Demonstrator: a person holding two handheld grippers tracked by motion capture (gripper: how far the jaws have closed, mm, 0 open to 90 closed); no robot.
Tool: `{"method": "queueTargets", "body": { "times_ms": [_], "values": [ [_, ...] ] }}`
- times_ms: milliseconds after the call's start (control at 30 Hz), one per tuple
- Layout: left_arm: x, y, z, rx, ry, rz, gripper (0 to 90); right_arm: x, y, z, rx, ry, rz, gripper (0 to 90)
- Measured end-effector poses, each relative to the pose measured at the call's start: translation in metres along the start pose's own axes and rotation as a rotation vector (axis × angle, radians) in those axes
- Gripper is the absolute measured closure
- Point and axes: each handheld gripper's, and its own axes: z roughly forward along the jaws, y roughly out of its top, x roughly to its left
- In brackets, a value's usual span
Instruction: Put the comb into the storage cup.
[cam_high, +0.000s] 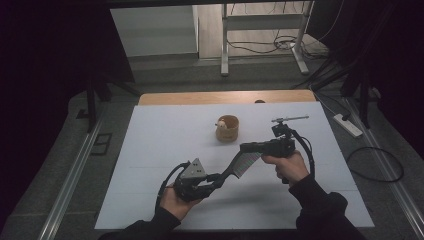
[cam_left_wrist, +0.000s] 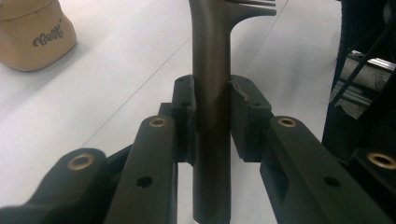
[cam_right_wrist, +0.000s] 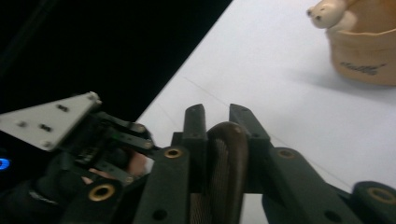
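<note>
Dark, stiff and likely light plastic, the comb (cam_high: 239, 165) is hanging above the near tabletop (cam_high: 150, 150), the left claw (cam_high: 216, 179) clamping its handle and the right claw (cam_high: 246, 148) pinching its toothed end, the tan cup (cam_high: 227, 128) sitting farther off.

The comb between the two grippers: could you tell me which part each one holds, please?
The left gripper clamps the comb by its handle; the right gripper grips its toothed end.

Looking like a lab / recording setup: a white-covered table (cam_high: 150, 150) is sitting between dark curtains, w/ floor rails (cam_high: 70, 180) running alongside. Cables (cam_high: 260, 47), a power strip (cam_high: 347, 125) and a metal frame (cam_high: 262, 35) are lying behind it.
</note>
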Motion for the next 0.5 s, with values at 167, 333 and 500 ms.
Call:
{"method": "queueTargets", "body": {
  "times_ms": [167, 333, 500],
  "values": [
    [-0.0002, -0.0010, 0.0038, 0.026, 0.018, 0.020, 71.9, -0.0026, -0.0015, 0.0019, 0.004, 0.052, 0.055, 83.8],
    [0.0018, -0.0023, 0.0062, 0.040, 0.022, 0.027, 71.4, 0.0013, -0.0020, 0.0035, 0.012, 0.043, 0.045, 84.3],
    [0.0027, -0.0016, 0.0064, 0.041, 0.032, 0.014, 67.7, 0.0043, -0.0022, 0.0030, -0.001, 0.037, 0.039, 84.3]
  ]
}}
